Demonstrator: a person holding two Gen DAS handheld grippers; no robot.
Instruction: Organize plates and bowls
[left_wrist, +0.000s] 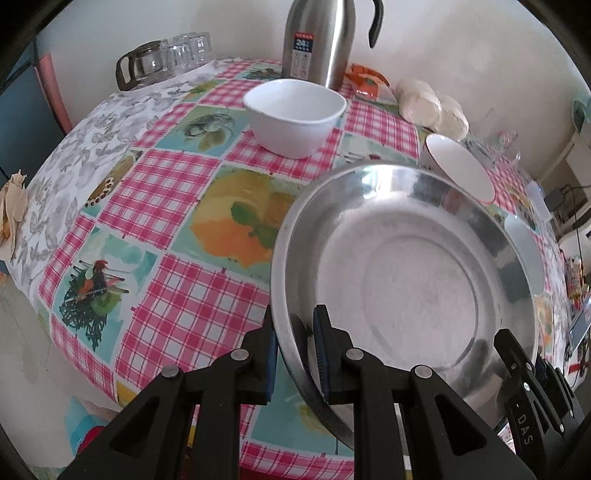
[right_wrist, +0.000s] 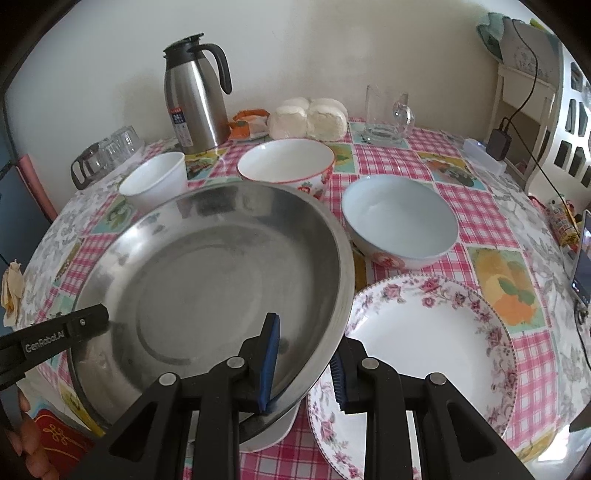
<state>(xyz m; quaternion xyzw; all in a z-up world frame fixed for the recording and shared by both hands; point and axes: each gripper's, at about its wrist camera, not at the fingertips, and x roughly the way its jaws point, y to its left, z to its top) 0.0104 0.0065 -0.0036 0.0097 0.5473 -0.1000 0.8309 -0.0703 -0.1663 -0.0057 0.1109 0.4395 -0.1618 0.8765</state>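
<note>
A wide steel basin (left_wrist: 402, 273) (right_wrist: 207, 273) hangs just above the checked tablecloth, held by both grippers. My left gripper (left_wrist: 295, 350) is shut on its left rim, and it also shows in the right wrist view as the left gripper (right_wrist: 92, 321). My right gripper (right_wrist: 304, 369) is shut on the right rim, over a white dish (right_wrist: 273, 437) that peeks out beneath. A floral plate (right_wrist: 436, 350) lies right of the basin. Behind it stand a plain white bowl (left_wrist: 295, 114) (right_wrist: 155, 181), a red-rimmed floral bowl (right_wrist: 284, 162) and a pale blue bowl (right_wrist: 400, 221).
A steel thermos jug (right_wrist: 192, 99), a glass coffee pot (right_wrist: 88, 162), upturned glasses, wrapped buns (right_wrist: 306, 118) and a glass pitcher (right_wrist: 388, 114) line the wall side. A phone (right_wrist: 583, 266) leans at the right table edge. A person's hand (right_wrist: 29, 443) shows at lower left.
</note>
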